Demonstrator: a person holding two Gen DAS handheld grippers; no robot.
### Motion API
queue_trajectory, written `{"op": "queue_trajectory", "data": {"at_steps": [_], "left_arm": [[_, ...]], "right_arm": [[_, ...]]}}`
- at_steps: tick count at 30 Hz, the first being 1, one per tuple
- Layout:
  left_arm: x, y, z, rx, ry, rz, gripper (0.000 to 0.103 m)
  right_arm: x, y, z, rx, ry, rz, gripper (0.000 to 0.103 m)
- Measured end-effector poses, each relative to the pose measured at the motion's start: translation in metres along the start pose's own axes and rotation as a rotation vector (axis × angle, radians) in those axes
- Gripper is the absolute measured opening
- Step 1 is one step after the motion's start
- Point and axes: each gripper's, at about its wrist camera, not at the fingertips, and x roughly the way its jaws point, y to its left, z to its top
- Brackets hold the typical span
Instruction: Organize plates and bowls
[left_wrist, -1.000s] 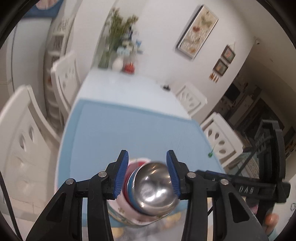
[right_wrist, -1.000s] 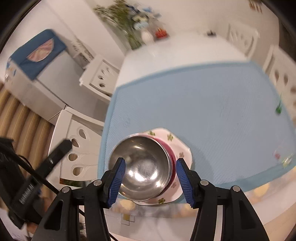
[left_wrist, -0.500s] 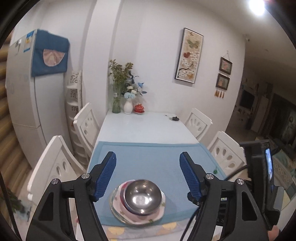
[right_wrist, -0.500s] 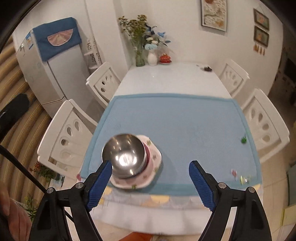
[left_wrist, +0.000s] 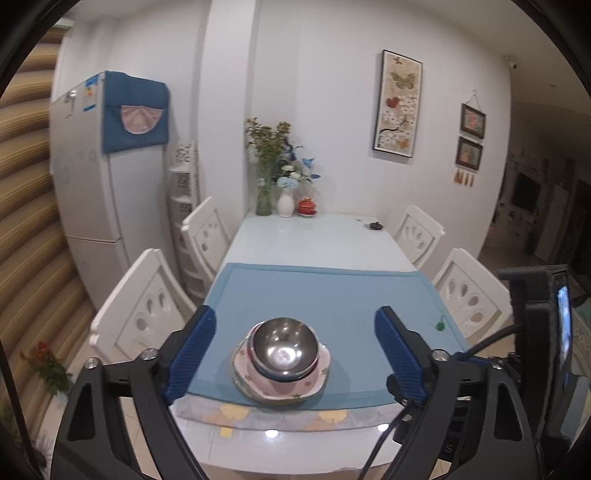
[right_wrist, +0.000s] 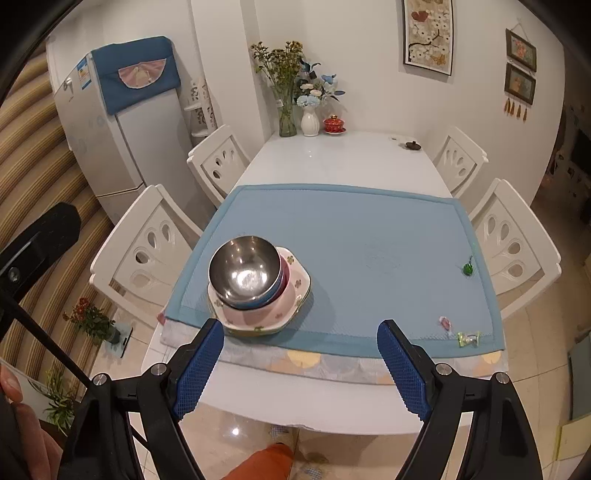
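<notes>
A shiny steel bowl (left_wrist: 284, 349) (right_wrist: 245, 271) sits on top of a stack of bowls on a pink flowered plate (left_wrist: 312, 386) (right_wrist: 291, 291), at the near left of the blue mat (left_wrist: 325, 295) (right_wrist: 351, 240). My left gripper (left_wrist: 293, 350) hangs well back from the stack, its jaws still opening with nothing touching the blue pads. My right gripper (right_wrist: 301, 363) stands open above the table's near edge, nothing between its fingers; the stack lies beyond its left fingertip.
White chairs (right_wrist: 147, 243) (right_wrist: 513, 243) flank the white table (right_wrist: 351, 151). Vases of flowers (right_wrist: 291, 92) and a red lidded cup (right_wrist: 335, 123) stand at the far end. A small green thing (right_wrist: 468, 268) and wrapped sweets (right_wrist: 467, 338) lie on the mat's right side. A fridge (right_wrist: 110, 122) stands at the left.
Both grippers let go of the steel bowl, opened wide and drew back and up from the stack, so the whole table now shows.
</notes>
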Motion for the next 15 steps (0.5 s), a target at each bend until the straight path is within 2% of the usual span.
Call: {"op": "queue_trajectory", "data": {"at_steps": [1,4,6,15], "left_arm": [[-0.003,-0.003,-0.002,0.004,-0.001,0.016,0.103],[-0.008,-0.010,-0.007,0.020,0.000,0.057,0.103],[-0.005,-0.012,-0.008,0.023,0.008,0.058,0.103],[0.025,0.005,-0.009,-0.012,0.083,-0.026,0.103]], "right_arm": [[-0.001,-0.001,-0.002,0.002,0.002,0.004,0.083],[-0.003,-0.002,-0.008,0.014,0.011,0.017,0.083],[-0.004,-0.003,-0.011,0.017,0.015,0.010,0.083],[0.013,-0.003,-0.009,0.073,0.052,-0.051,0.083]]}}
